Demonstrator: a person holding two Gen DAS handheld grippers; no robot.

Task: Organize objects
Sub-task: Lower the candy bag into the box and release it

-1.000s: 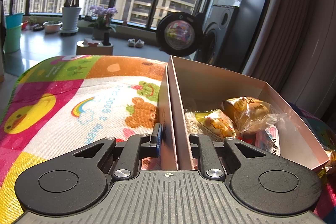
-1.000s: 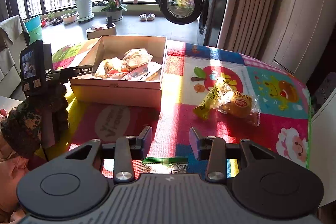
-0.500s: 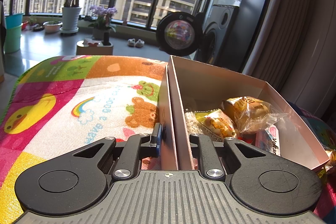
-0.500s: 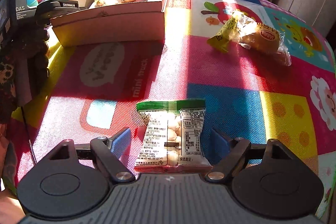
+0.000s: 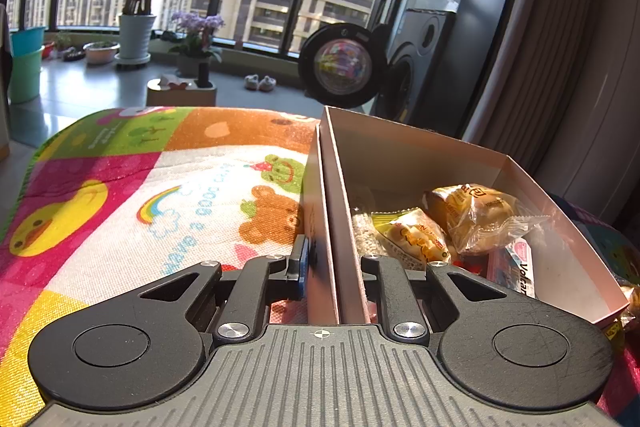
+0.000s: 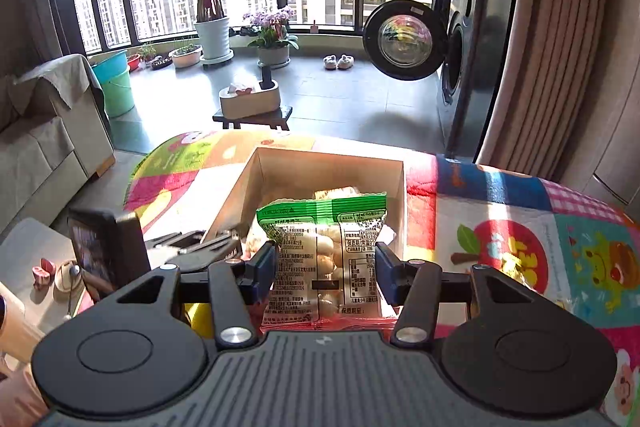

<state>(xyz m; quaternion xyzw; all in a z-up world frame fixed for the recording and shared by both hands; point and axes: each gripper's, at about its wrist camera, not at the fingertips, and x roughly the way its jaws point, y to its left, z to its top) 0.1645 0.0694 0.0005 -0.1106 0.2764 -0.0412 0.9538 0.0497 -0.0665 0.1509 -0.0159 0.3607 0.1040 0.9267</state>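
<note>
Covering the worktop is a cartoon play mat (image 5: 120,211), with an open cardboard box (image 6: 332,167) on it. Left gripper (image 5: 334,263) has its fingers pinched on the box's side wall, one finger outside and one inside, so it looks to be steadying the box. Box already holds a wrapped bun (image 5: 476,215), a yellow snack pack (image 5: 416,237) and a pink-and-white packet (image 5: 520,267), all against the near end. Right gripper (image 6: 326,269) has its fingers closed partway on a green-topped snack bag (image 6: 328,251), held upright and off the mat, just in front of the box, not in yet. Judging by this: mostly done, this bag left to drop in. Right edge of the mat shows something yellowish (image 6: 516,261), too blurred to tell if more items remain
</note>
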